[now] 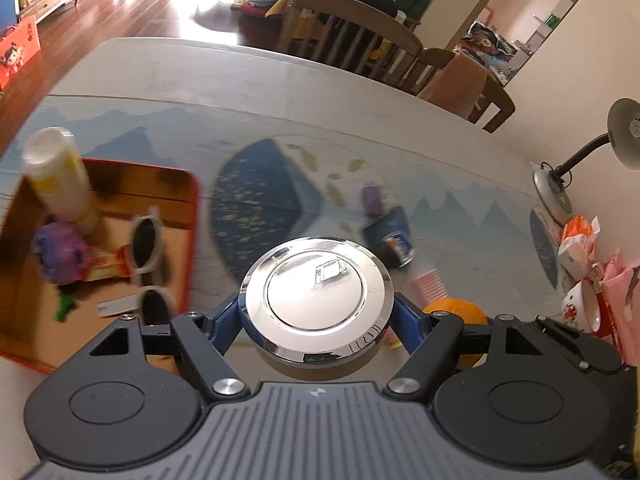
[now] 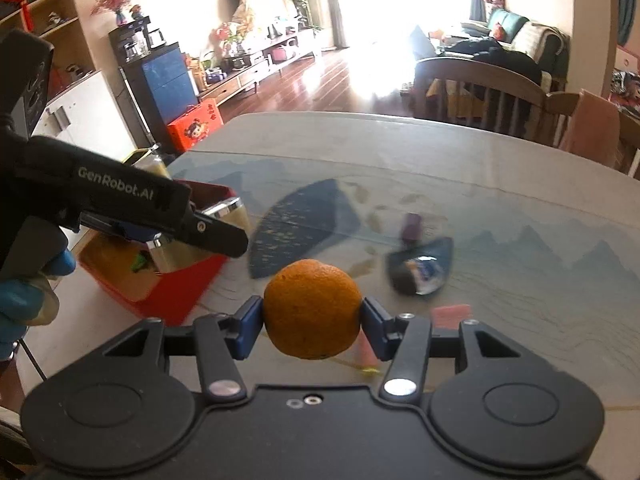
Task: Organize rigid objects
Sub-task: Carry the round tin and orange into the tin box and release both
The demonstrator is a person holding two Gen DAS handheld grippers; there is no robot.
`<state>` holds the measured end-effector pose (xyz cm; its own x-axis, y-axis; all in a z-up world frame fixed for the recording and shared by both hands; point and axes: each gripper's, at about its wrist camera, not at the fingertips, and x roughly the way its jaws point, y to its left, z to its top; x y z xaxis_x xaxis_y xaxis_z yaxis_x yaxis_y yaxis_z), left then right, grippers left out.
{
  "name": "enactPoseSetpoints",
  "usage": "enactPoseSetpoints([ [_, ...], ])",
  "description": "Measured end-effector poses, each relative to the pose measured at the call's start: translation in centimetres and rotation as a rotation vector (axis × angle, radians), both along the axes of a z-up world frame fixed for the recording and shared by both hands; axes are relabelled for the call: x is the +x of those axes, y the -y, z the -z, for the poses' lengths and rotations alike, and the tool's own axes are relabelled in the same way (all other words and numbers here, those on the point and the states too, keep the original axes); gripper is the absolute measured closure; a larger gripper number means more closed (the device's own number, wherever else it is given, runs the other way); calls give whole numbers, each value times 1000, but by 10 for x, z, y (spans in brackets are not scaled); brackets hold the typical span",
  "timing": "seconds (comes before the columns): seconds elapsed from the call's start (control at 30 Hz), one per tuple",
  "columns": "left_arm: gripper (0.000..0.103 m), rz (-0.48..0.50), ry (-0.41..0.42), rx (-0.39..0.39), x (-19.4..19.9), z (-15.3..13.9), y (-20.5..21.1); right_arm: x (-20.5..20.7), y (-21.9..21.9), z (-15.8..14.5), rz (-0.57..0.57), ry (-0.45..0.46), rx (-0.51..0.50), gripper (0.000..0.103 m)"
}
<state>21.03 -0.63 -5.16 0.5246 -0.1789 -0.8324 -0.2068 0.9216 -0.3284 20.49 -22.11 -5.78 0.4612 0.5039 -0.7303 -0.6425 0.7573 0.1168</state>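
Left wrist view, left gripper [image 1: 316, 316] clamping chrome-lidded jar [image 1: 316, 300], sunglasses [image 1: 147, 264] in red box [image 1: 191, 216]; right wrist view, right gripper [image 2: 312, 326] clamping orange [image 2: 313, 309]

- A table [image 1: 168, 76] covered by a mat printed with blue mountains is seen in both views.
- Wooden chairs [image 1: 352, 32] are drawn up at its far edge, and a pinkish cloth [image 1: 452, 80] is draped over one chair.
- A grey gooseneck desk lamp [image 1: 580, 160] is set at the table's right edge, by the wall.
- A white mug with red markings [image 1: 582, 306] is placed near the lamp, among pink and orange packets.
- A red gift box [image 2: 196, 124] is left on the dark wooden floor, beside a blue-fronted cabinet [image 2: 166, 80].
- A low TV unit [image 2: 256, 68] loaded with small items is lined along the far wall.
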Motion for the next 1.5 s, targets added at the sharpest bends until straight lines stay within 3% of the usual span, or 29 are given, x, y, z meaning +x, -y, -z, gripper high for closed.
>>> enactPoseSetpoints([
  [0.27,25,-18,24,81,-33,-2,-51,-23,-54,0,-22,8,-15,50],
  [0.5,25,-43,5,97,-51,6,-100,-34,-101,2,-33,5,-15,50],
  [0.9,25,-74,-30,172,-58,29,-164,-43,-179,20,-92,28,-82,50],
  [1.2,25,-39,-11,232,-47,39,-168,-37,-214,47,-108,39,-163,50],
  [1.5,25,40,26,267,-49,41,-157,-32,-222,61,-114,-10,-185,50],
])
